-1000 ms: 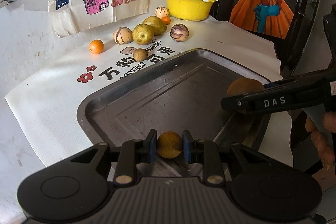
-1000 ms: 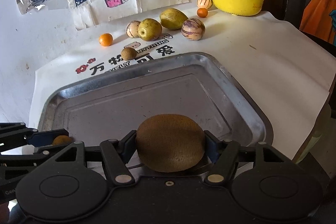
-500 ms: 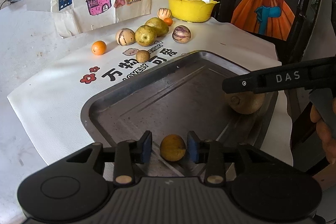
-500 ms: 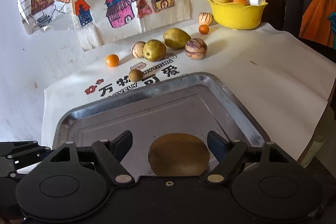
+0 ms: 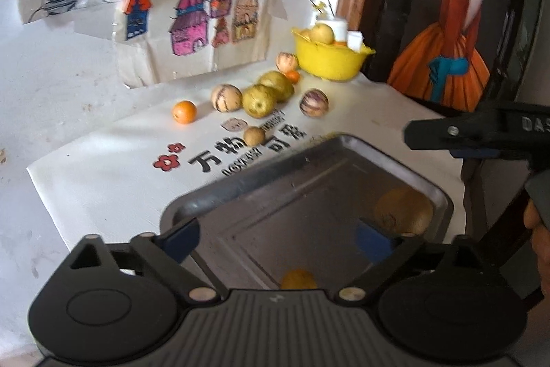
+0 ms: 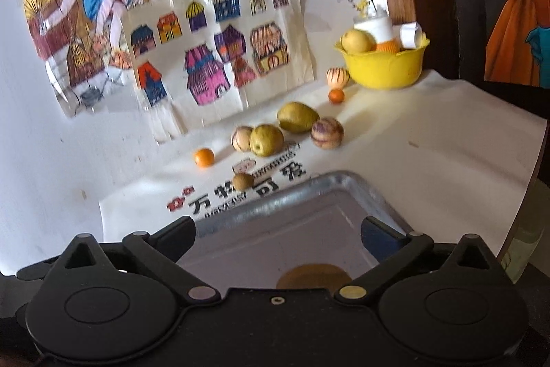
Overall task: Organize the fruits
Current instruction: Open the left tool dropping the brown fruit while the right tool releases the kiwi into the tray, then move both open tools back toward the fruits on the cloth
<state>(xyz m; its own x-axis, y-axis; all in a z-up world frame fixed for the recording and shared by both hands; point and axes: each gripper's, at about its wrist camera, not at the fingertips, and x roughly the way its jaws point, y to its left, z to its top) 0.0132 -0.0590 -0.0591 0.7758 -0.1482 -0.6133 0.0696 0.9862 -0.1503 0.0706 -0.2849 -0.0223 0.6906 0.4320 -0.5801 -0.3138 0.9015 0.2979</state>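
Note:
A metal tray (image 5: 261,181) lies on the white mat. A small yellow-brown fruit (image 5: 298,279) rests in it just below my open left gripper (image 5: 278,238). A kiwi (image 5: 404,210) lies in the tray's right corner; it also shows in the right wrist view (image 6: 314,276) under my open right gripper (image 6: 292,234). The right gripper's finger (image 5: 457,133) hangs above the tray in the left wrist view. Loose fruit lies beyond the tray: an orange (image 5: 184,111), striped melons (image 5: 226,97), pears (image 5: 258,100), a small brown fruit (image 5: 254,136).
A yellow bowl (image 5: 328,59) with fruit and white cups stands at the back by the wall. Paper drawings (image 6: 220,64) hang on the wall behind the fruit. The table edge (image 6: 536,160) runs along the right, with a dark painting beyond.
Both grippers have opened wide, let go of their fruit in the tray, and lifted up and back. The small fruit and the kiwi stay in the tray.

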